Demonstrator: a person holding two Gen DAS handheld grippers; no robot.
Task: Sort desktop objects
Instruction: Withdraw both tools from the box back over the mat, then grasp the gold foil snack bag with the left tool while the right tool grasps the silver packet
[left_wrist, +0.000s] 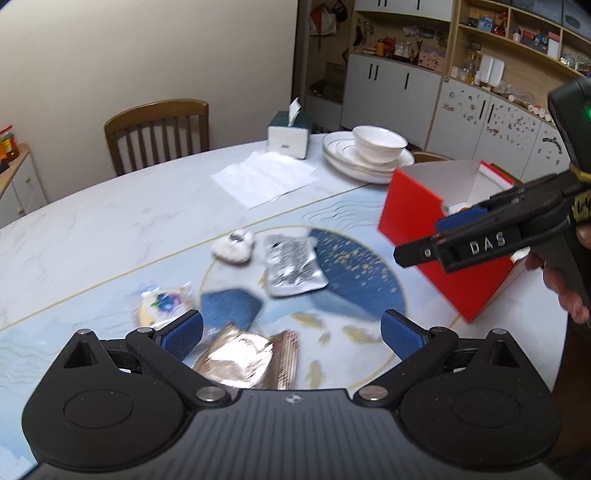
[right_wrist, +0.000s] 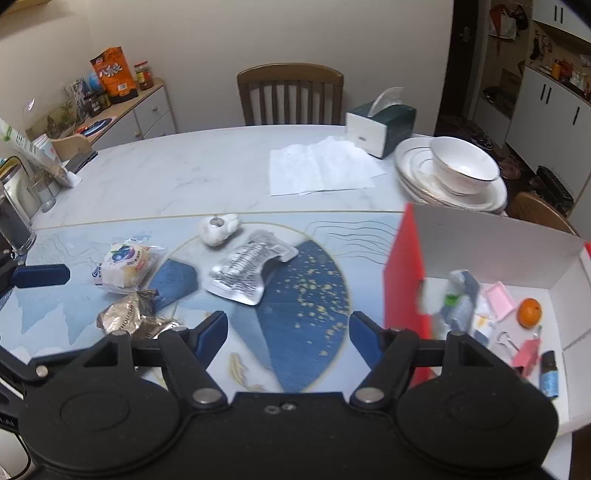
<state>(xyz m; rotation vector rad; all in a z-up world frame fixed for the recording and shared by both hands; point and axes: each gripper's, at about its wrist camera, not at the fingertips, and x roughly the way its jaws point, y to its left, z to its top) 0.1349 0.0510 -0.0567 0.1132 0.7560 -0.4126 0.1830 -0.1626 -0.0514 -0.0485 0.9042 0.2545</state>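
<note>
My left gripper is open just above a crumpled gold foil wrapper on the table mat. A silver foil pouch, a white fluffy lump and a blueberry snack packet lie beyond it. My right gripper is open and empty above the mat, left of the red box. The box holds an orange, a pink packet, a blue-grey packet and small items. The right view also shows the pouch, snack packet and foil wrapper.
Stacked white plates with a bowl, a tissue box and a paper sheet sit at the table's far side. A wooden chair stands behind. A glass and clutter stand at the left edge.
</note>
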